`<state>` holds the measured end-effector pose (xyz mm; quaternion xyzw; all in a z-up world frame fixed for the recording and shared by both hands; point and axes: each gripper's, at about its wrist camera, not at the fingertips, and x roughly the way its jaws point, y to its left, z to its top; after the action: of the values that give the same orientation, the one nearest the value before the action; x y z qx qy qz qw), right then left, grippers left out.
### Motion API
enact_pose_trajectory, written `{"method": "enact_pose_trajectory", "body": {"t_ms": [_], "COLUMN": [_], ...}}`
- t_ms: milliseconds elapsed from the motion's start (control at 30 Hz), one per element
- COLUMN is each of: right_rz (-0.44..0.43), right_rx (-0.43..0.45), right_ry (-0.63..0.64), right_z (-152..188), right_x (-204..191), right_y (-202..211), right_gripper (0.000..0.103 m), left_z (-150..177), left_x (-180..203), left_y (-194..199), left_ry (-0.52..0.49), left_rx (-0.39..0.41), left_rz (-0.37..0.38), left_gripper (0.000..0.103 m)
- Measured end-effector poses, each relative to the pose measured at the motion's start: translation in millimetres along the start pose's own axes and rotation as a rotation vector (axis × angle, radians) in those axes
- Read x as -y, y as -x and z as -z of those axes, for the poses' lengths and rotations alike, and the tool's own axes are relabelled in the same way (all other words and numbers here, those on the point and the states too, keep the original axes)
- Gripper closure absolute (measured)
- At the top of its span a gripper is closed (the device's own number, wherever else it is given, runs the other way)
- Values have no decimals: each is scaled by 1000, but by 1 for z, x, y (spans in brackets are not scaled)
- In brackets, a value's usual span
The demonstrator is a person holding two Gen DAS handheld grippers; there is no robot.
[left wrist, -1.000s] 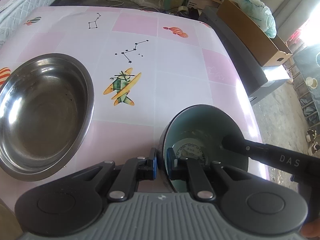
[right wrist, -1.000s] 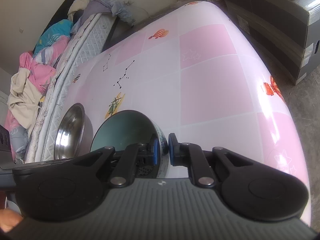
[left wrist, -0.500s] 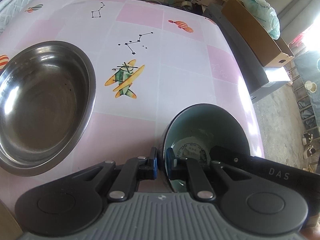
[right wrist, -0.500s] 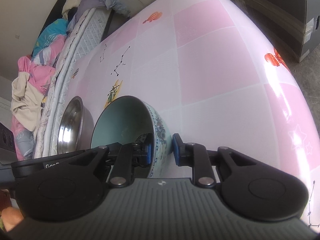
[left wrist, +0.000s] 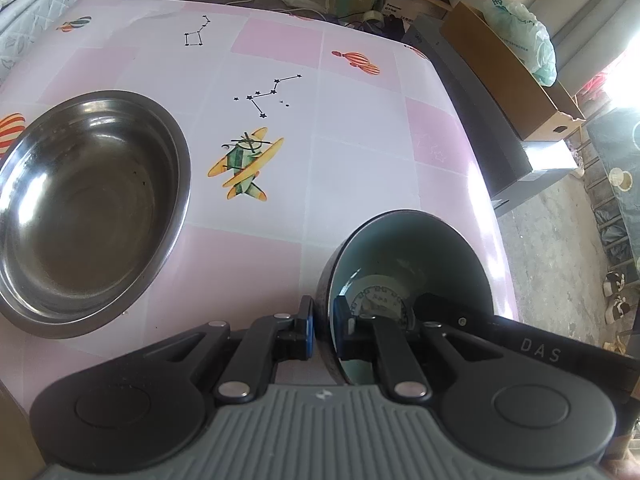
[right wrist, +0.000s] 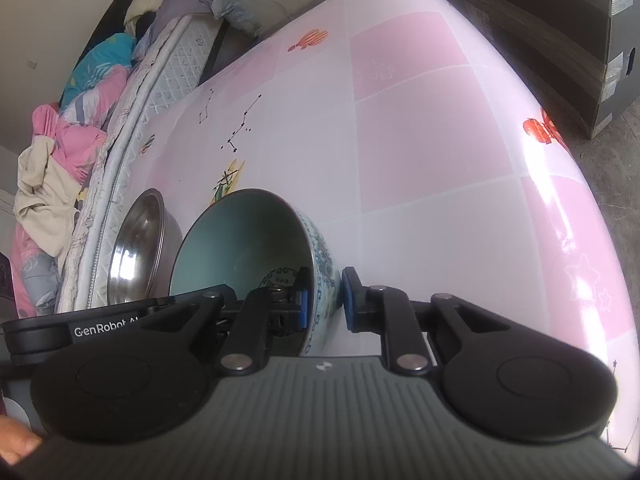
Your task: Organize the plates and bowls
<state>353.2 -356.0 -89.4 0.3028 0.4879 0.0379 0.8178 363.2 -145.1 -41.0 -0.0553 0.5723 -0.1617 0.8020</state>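
A ceramic bowl (left wrist: pixel 420 248), teal inside with blue pattern outside (right wrist: pixel 320 256), is tipped up on the pink-and-white table (left wrist: pixel 360 140). My left gripper (left wrist: pixel 322 326) is shut on its near rim, one pad outside and one inside. My right gripper (right wrist: pixel 325 304) straddles the opposite wall. Its jaws are closing, with the pads against the wall. One right finger (left wrist: pixel 448 312) shows inside the bowl. A wide steel bowl (left wrist: pixel 88 216) sits to the left, also seen as the steel bowl (right wrist: pixel 138 248) beyond the ceramic one.
The table's right edge (left wrist: pixel 492 216) drops to a concrete floor. A dark cabinet with a cardboard box (left wrist: pixel 504 72) stands beside it. A mattress with piled bedding (right wrist: pixel 80 128) runs along the table's far left side. A fingertip (right wrist: pixel 16 444) shows at the lower left.
The right gripper's pads, nearly together at the bowl's edge a second ago, now stand on either side of its wall. The left grip on the rim is unchanged.
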Motion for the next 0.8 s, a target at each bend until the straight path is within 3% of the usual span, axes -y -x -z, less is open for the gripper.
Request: {"method": "enact_pose_trajectory", "body": {"t_ms": [800], "right_rz": [1], "right_rx": [43], "right_ry": [50], "right_z": [-1], "right_x": [-34], "right_y": [33], "right_gripper": [88], "left_z": [3], "left_x": [-15], "left_y": [42], "left_ry": [40], "left_rx": [63], "left_rz": [41], "left_gripper": [93]}}
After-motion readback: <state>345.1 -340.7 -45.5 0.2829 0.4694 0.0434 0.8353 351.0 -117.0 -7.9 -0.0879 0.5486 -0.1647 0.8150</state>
